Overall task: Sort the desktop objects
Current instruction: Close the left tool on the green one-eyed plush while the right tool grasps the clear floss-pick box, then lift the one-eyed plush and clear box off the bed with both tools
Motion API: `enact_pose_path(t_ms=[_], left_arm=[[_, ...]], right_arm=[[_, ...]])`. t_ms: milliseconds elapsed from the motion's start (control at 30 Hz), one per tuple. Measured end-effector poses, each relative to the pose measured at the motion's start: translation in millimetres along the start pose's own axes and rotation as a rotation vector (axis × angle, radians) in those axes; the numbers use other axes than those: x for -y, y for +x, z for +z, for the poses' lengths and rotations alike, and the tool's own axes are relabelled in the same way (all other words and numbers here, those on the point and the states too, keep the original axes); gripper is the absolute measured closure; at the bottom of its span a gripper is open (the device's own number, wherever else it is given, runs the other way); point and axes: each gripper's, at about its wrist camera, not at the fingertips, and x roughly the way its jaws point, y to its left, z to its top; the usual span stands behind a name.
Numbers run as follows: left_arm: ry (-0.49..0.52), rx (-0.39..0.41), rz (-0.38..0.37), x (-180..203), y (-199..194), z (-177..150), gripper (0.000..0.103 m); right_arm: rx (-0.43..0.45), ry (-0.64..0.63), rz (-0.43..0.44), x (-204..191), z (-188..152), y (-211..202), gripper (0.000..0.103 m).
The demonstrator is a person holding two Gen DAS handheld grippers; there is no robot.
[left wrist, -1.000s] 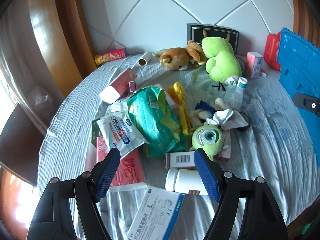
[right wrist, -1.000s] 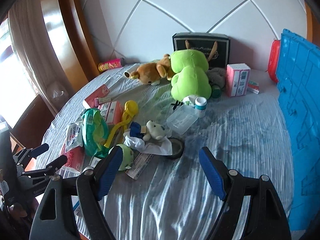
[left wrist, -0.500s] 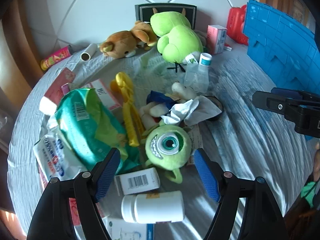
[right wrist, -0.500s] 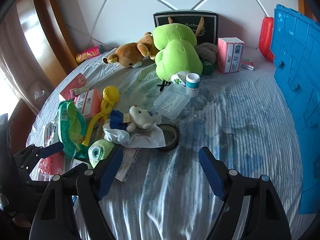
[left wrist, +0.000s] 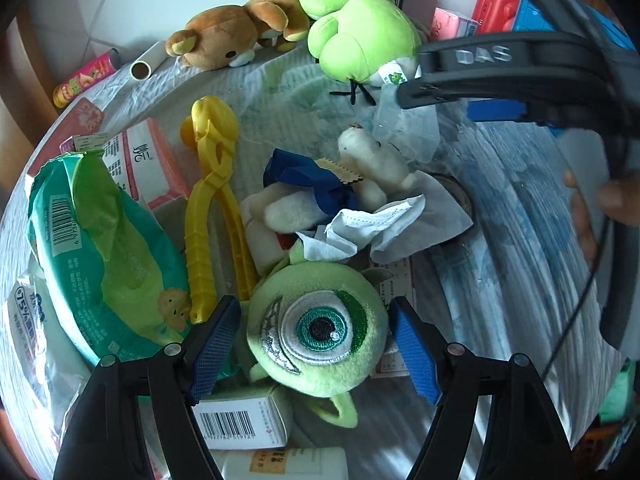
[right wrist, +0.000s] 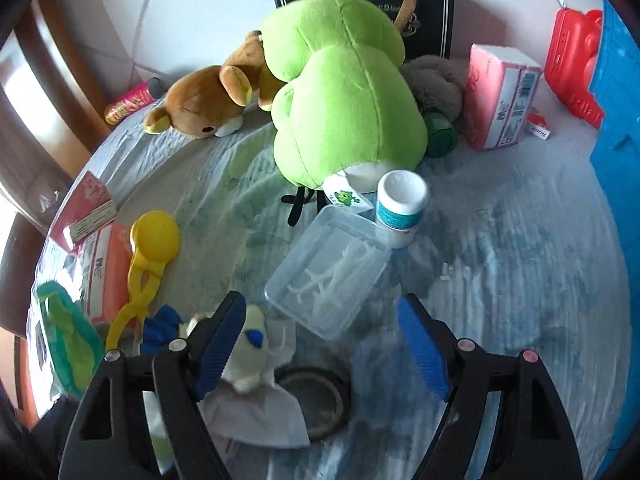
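A green one-eyed monster plush point(left wrist: 316, 332) lies between the fingers of my left gripper point(left wrist: 314, 344), which is open and flanks it on both sides. Behind it lie a white tissue point(left wrist: 384, 224), a small white bear plush in blue point(left wrist: 360, 168), yellow plastic tongs point(left wrist: 208, 200) and a green wipes pack point(left wrist: 100, 240). My right gripper point(right wrist: 320, 344) is open and empty above a clear plastic box point(right wrist: 328, 276) and a black tape roll point(right wrist: 320, 400). Its black frame point(left wrist: 500, 64) crosses the left wrist view's upper right.
A big lime plush point(right wrist: 344, 96), a brown bear point(right wrist: 200, 104), a teal-banded bottle point(right wrist: 400, 208) and a pink carton point(right wrist: 500, 96) stand further back. A blue crate point(right wrist: 620, 120) lines the right edge. A barcoded box point(left wrist: 240, 420) and a white bottle point(left wrist: 288, 464) lie under my left gripper.
My left gripper has swung right and dropped onto the one-eyed plush, which now fills the gap between its fingers. My right gripper has moved forward toward the clear box. Both stay open.
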Motion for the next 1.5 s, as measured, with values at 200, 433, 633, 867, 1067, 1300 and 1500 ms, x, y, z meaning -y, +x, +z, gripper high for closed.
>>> enact_pose_path(t_ms=[200,433,633,867,1067,1300,1500], left_arm=[[0.003,-0.017,-0.015,-3,5,1,0.027],[0.013,-0.023,-0.041,-2,10,2,0.036],[-0.018,-0.006,-0.059,-4,2,-2,0.044],[-0.036,0.060,-0.040,0,-35,-6,0.045],[-0.035,0.144,-0.004,6,-75,1,0.045],[-0.028,0.257,0.017,23,-129,17,0.045],[0.067,0.357,-0.008,58,-175,41,0.045]], right_arm=[[-0.073,0.026,-0.111,-14,14,50,0.030],[-0.052,-0.031,-0.091,-3,1,38,0.039],[0.013,-0.029,-0.047,16,-14,2,0.040],[0.089,-0.058,-0.005,25,-27,-40,0.040],[0.136,-0.104,0.025,23,-41,-77,0.040],[0.238,-0.130,0.022,29,-57,-143,0.040],[0.349,-0.079,-0.019,45,-75,-219,0.040]])
